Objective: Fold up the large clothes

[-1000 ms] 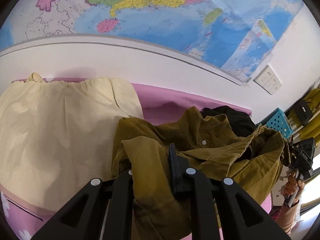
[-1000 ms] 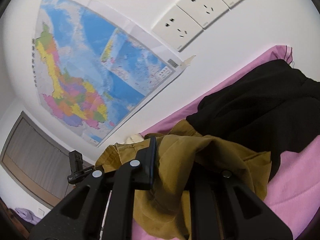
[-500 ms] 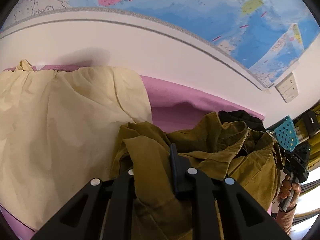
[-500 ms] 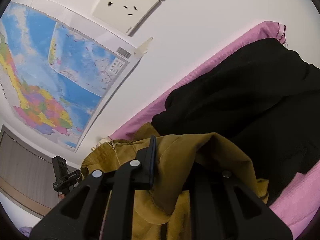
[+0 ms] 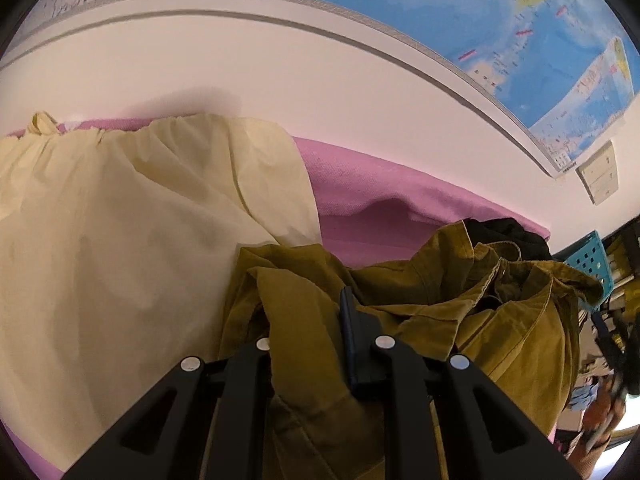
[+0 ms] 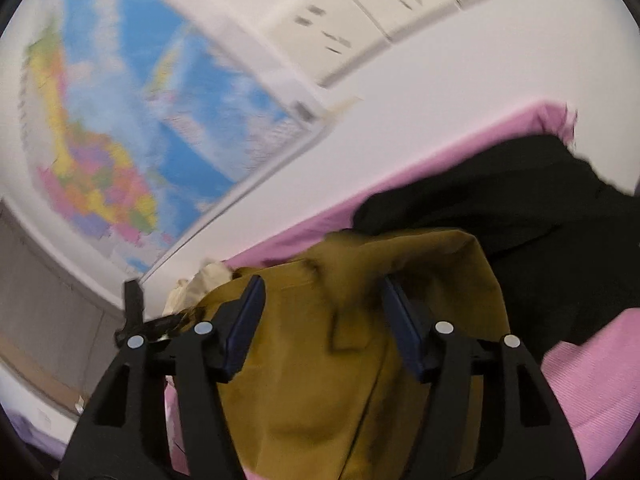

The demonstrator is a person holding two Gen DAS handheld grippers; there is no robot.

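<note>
My right gripper (image 6: pixel 320 316) has let go: a second ago, and half a second ago too, its jaws were clamped on a fold of the olive shirt (image 6: pixel 320 380), and now they are opening, pads well apart, with the cloth lying slack between them and neither pad pressing it. That view is smeared with motion, and the wall sockets (image 6: pixel 384 4) and map (image 6: pixel 132 128) sit differently in it than before.

My left gripper (image 5: pixel 310 344) has not changed its hold. Its jaws are nearly closed and pinch a thick fold of the olive shirt (image 5: pixel 400 312), the blue pad (image 5: pixel 348 340) pressed flat against the cloth. Its view has tipped lower than a second ago: less map (image 5: pixel 460 12) up top, more bedding below.

Outward from there, the olive shirt lies bunched in a heap on the pink bed sheet (image 5: pixel 380 200), strung between my two grippers. Just to the left in the left wrist view, a pale cream garment (image 5: pixel 132 220) is spread flat, its edge touching the shirt. A black garment (image 6: pixel 520 216) lies behind the shirt, overlapped by it. At the far right edge of the left wrist view the right gripper and a hand on it appear only as a blur. A teal perforated basket (image 5: pixel 588 256) stands beyond the bed.
</note>
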